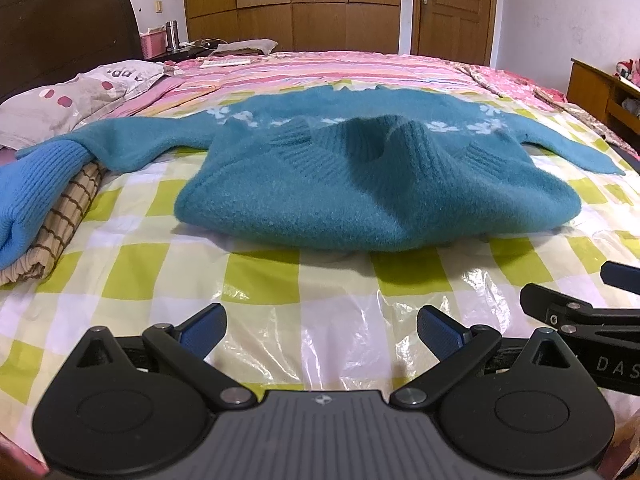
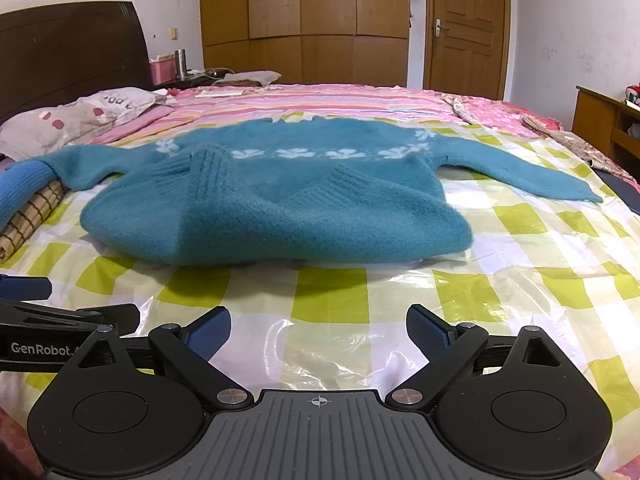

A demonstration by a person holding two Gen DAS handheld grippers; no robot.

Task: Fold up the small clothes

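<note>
A teal knitted sweater [image 1: 320, 184] with a band of white flowers lies on the checked plastic sheet [image 1: 168, 272], its hem folded up over the body and both sleeves spread out sideways. In the right wrist view the same sweater [image 2: 288, 208] sits ahead and a little left. My left gripper [image 1: 322, 330] hovers over the sheet short of the sweater's near edge, open, nothing between its blue pads. My right gripper [image 2: 318, 330] is beside it, also open and empty. Each gripper shows at the edge of the other's view.
A folded stack of a blue knit [image 1: 36, 200] on a brown-checked cloth [image 1: 60, 228] lies at the left, touching the sweater's left sleeve. Pillows [image 1: 68, 100] and a dark headboard [image 1: 68, 28] are at far left. A wooden cabinet [image 1: 604, 88] stands at the right.
</note>
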